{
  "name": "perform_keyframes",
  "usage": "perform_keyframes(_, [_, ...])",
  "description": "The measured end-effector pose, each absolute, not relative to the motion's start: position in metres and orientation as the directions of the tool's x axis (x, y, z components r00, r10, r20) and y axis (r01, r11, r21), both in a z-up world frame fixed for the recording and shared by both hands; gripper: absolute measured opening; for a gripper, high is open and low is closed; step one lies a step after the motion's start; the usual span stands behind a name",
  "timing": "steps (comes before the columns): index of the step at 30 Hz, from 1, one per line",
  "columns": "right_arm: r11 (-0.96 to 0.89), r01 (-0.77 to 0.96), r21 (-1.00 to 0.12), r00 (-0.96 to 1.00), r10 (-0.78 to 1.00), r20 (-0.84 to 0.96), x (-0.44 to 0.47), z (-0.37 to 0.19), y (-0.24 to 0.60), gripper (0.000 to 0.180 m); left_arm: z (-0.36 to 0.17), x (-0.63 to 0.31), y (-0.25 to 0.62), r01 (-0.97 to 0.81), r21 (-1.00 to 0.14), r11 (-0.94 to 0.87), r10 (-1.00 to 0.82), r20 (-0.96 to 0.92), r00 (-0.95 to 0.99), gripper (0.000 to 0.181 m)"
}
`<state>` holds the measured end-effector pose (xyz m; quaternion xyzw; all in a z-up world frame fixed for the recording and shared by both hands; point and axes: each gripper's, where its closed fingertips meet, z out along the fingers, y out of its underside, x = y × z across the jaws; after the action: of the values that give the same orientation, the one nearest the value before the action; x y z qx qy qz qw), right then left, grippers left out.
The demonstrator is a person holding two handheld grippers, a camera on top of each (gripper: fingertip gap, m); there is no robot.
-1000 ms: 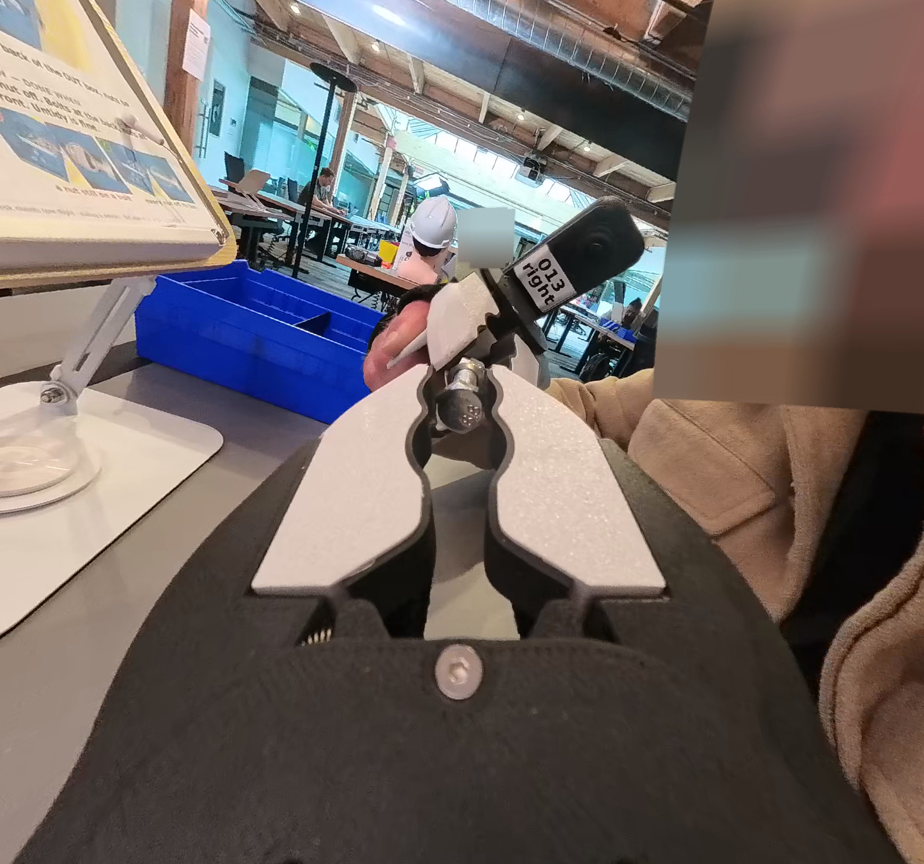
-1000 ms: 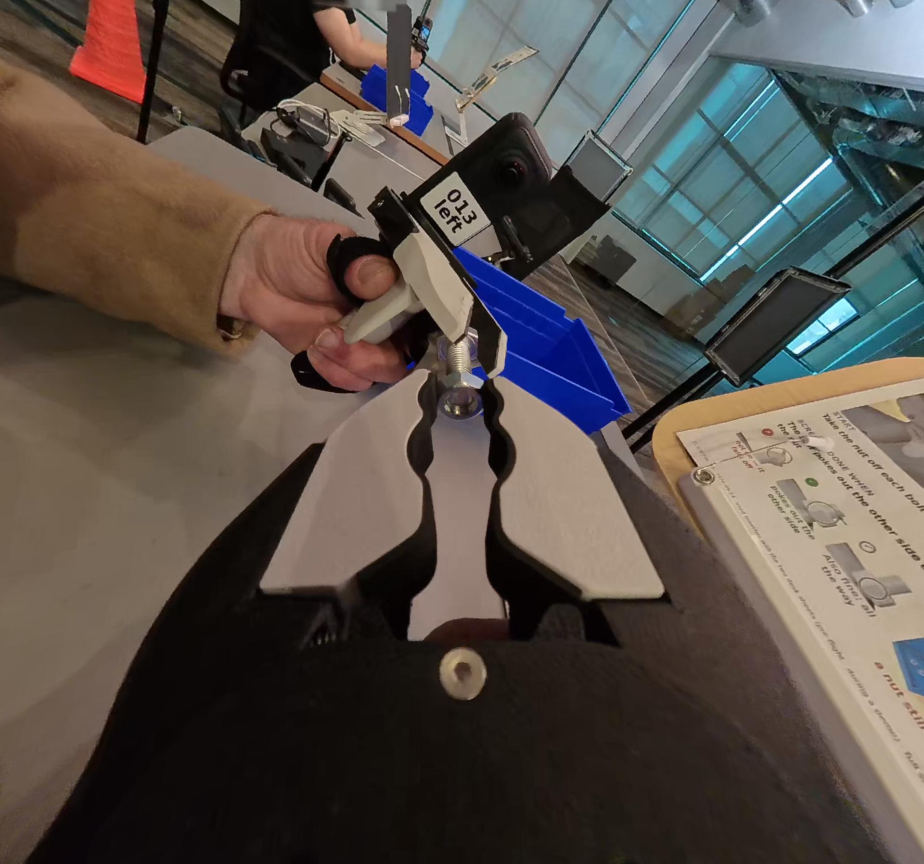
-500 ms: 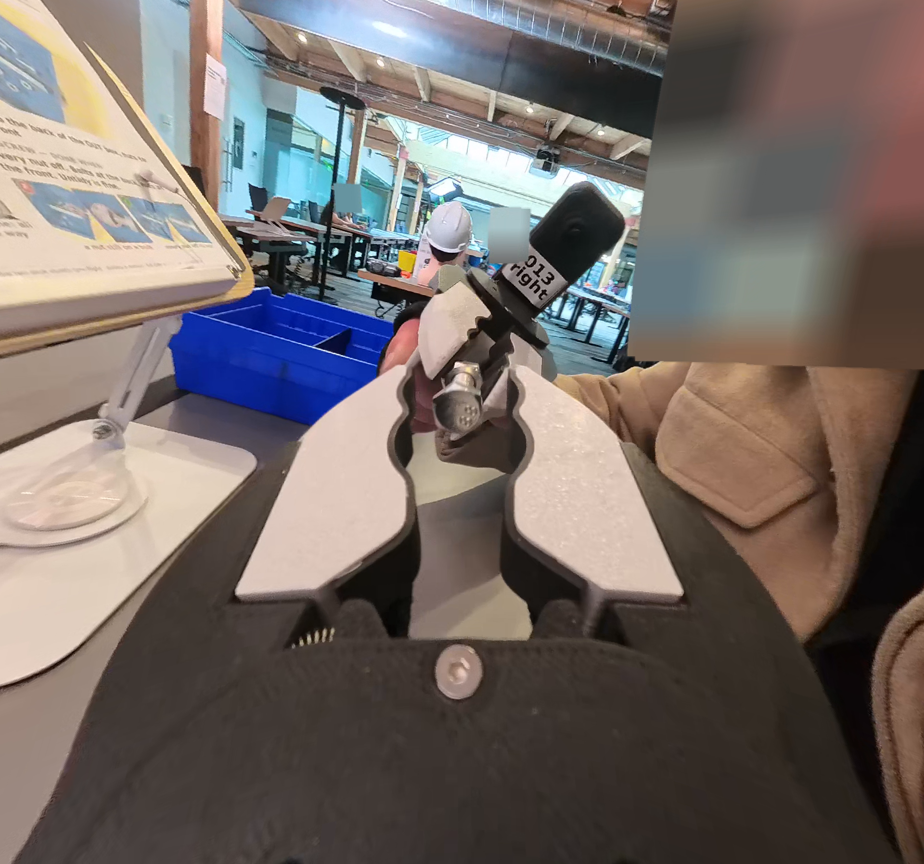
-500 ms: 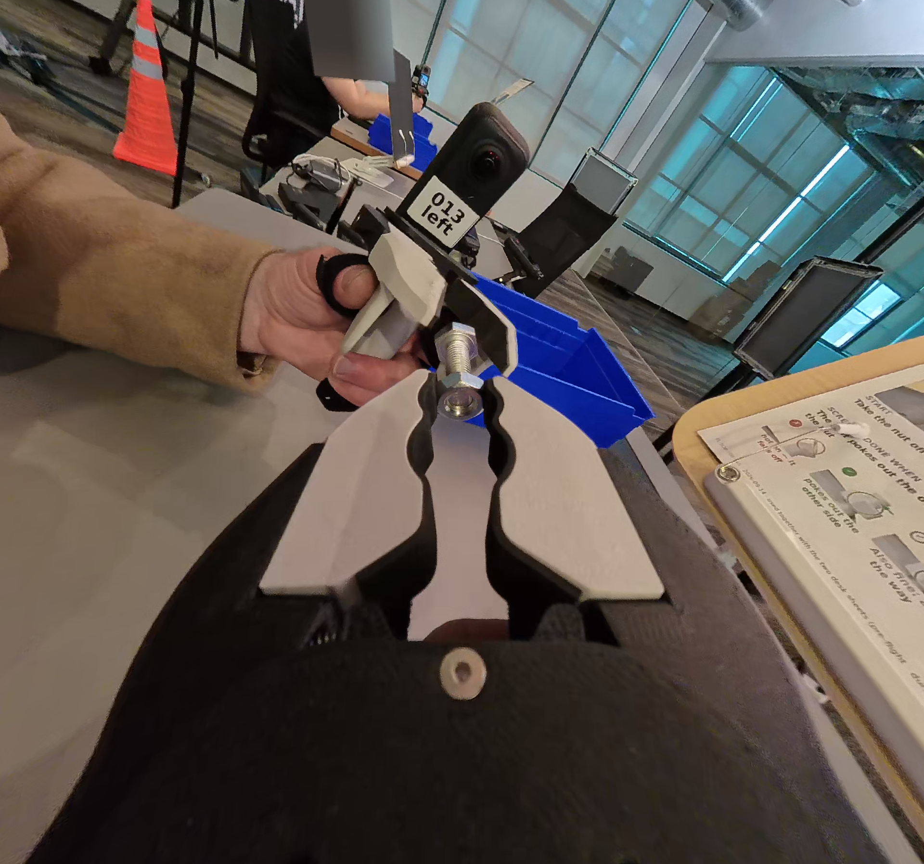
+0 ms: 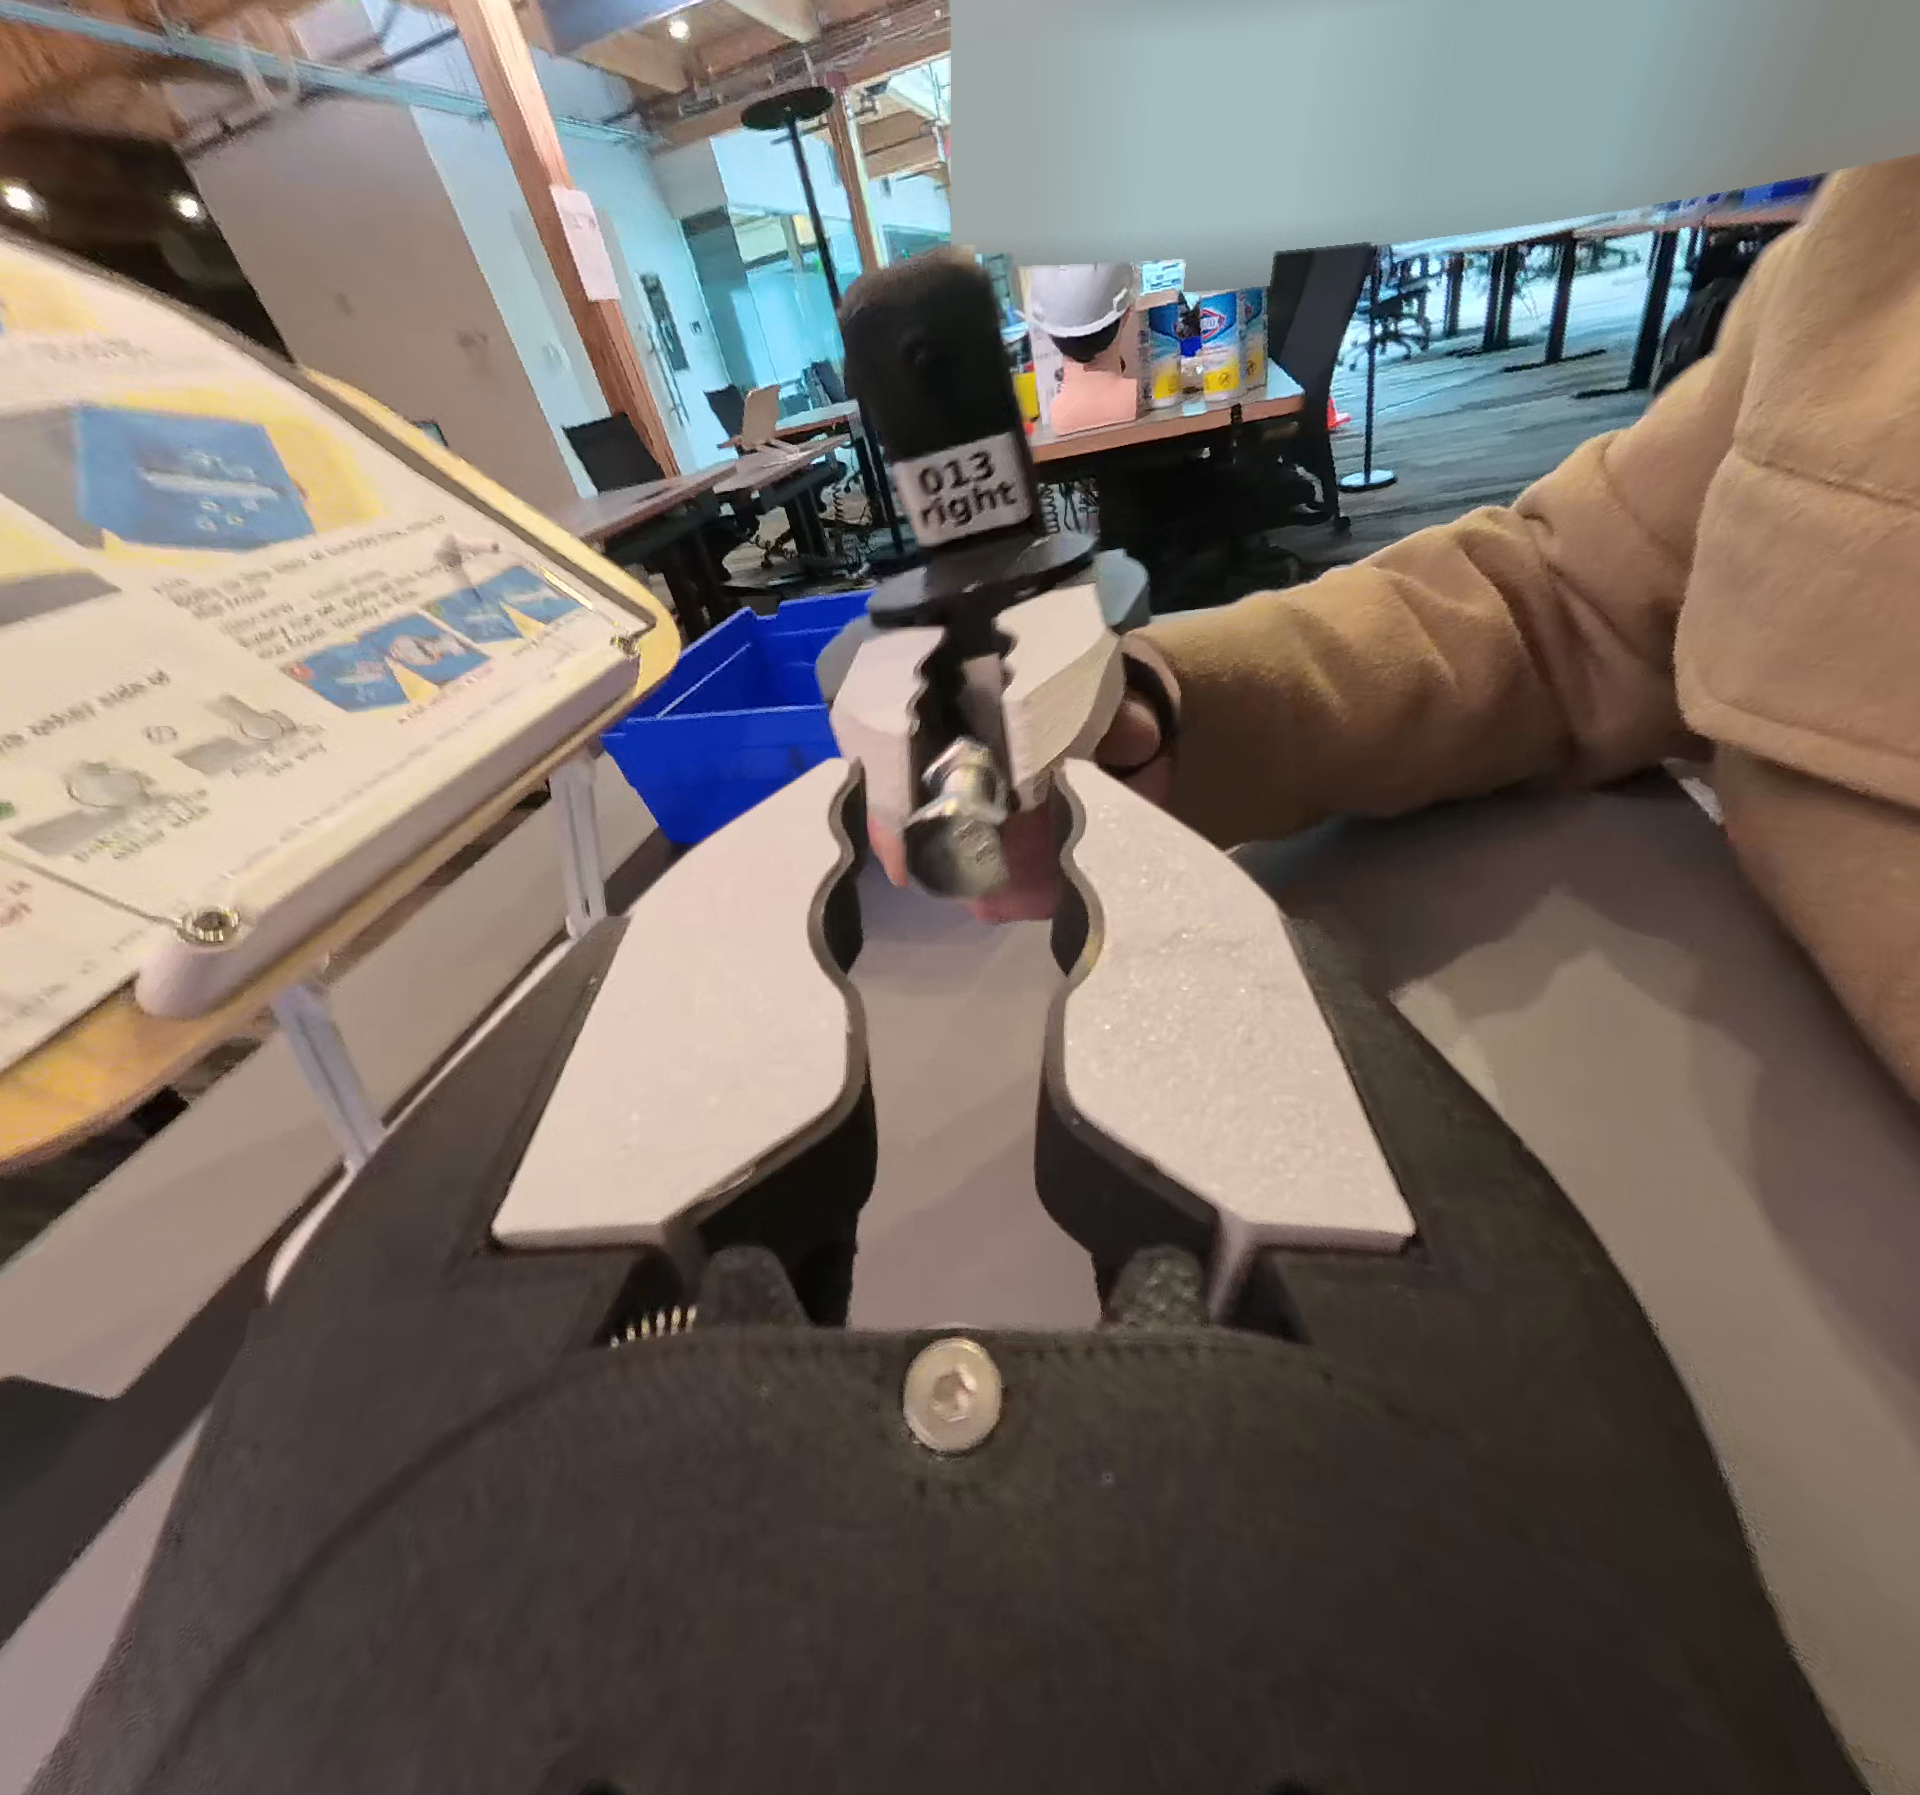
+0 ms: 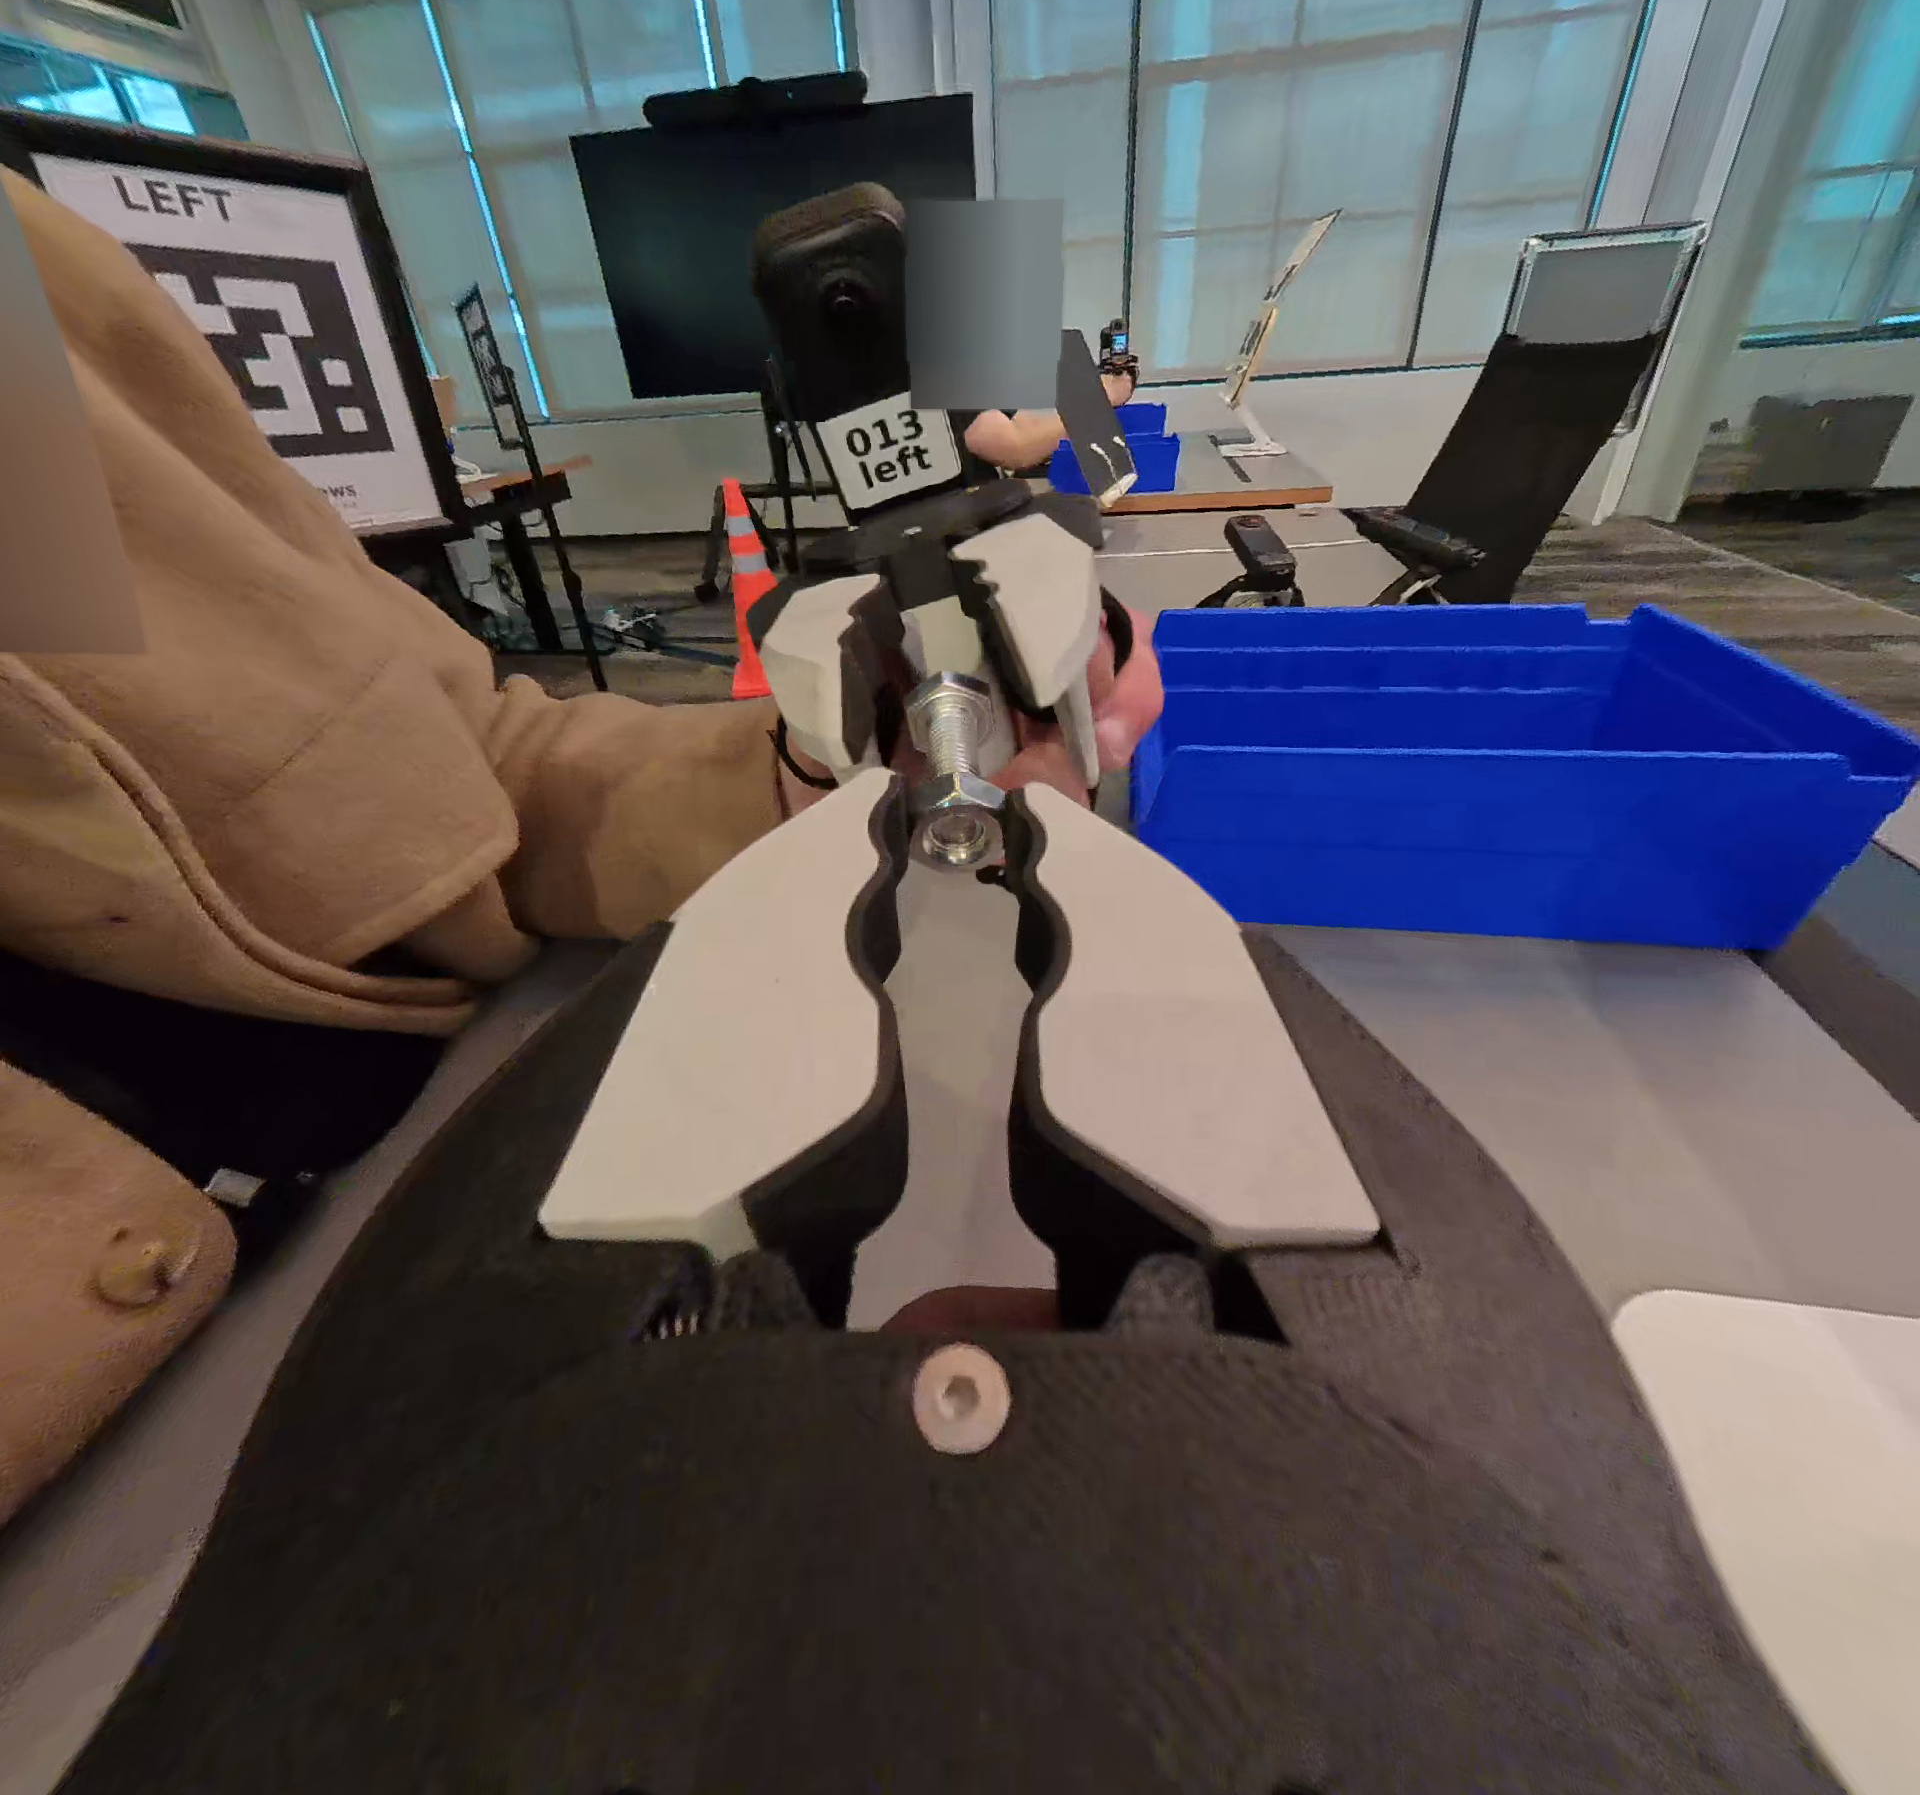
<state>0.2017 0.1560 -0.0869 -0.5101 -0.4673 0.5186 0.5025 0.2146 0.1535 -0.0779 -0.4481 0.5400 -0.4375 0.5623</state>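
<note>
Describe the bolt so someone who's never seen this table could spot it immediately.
Over the grey table, beside the blue bin, the left gripper and right gripper meet tip to tip. The bolt lies between them, the right gripper clamping its nut: the only shiny threaded steel piece there.

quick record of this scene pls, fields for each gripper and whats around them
left gripper: open, fingers either side of the bolt, no contact seen
right gripper: shut on nut
bolt: in the air, nut threaded near one end
blue bin: on the grey table, beyond the grippers
instruction board: on a stand, left in the left wrist view
</note>
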Motion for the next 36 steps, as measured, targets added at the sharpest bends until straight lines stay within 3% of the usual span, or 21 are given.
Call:
perform_keyframes(14, [-0.166, -0.101, -0.981, -0.057, 0.985, -0.161, 0.2030, -0.0853, 0.1528, 0.018, -0.0853, 0.2163, 0.1518, -0.044, -0.957, 0.285, -0.957, -0.287, 0.033, 0.019])
perform_keyframes(22, [-0.115, -0.079, -0.990, -0.016, 0.993, -0.114, 0.2023, -0.0865, 0.1542, 0.018, -0.0856, 0.2150, 0.1509, -0.025, -0.976, 0.214, -0.977, -0.215, 0.016, 0.018])
perform_keyframes(25, [-0.036, -0.068, -0.997, 0.041, 0.998, -0.039, 0.2020, -0.0844, 0.1557, 0.018, -0.0812, 0.2139, 0.1524, 0.012, -0.993, 0.120, -0.993, -0.120, 0.000, 0.018])
perform_keyframes(29, [0.210, 0.049, -0.976, 0.162, 0.963, 0.216, 0.2010, -0.0845, 0.1573, 0.018, -0.0795, 0.2140, 0.1544, 0.097, -0.987, -0.130, -0.989, 0.121, -0.085, 0.018])
perform_keyframes(32, [0.416, 0.178, -0.892, 0.229, 0.864, 0.449, 0.1991, -0.0875, 0.1588, 0.018, -0.0825, 0.2125, 0.1561, 0.123, -0.944, -0.306, -0.945, 0.286, -0.159, 0.017])
perform_keyframes(36, [0.631, 0.354, -0.690, 0.241, 0.652, 0.719, 0.1960, -0.0925, 0.1600, 0.018, -0.0877, 0.2099, 0.1576, 0.145, -0.859, -0.491, -0.857, 0.446, -0.259, 0.018])
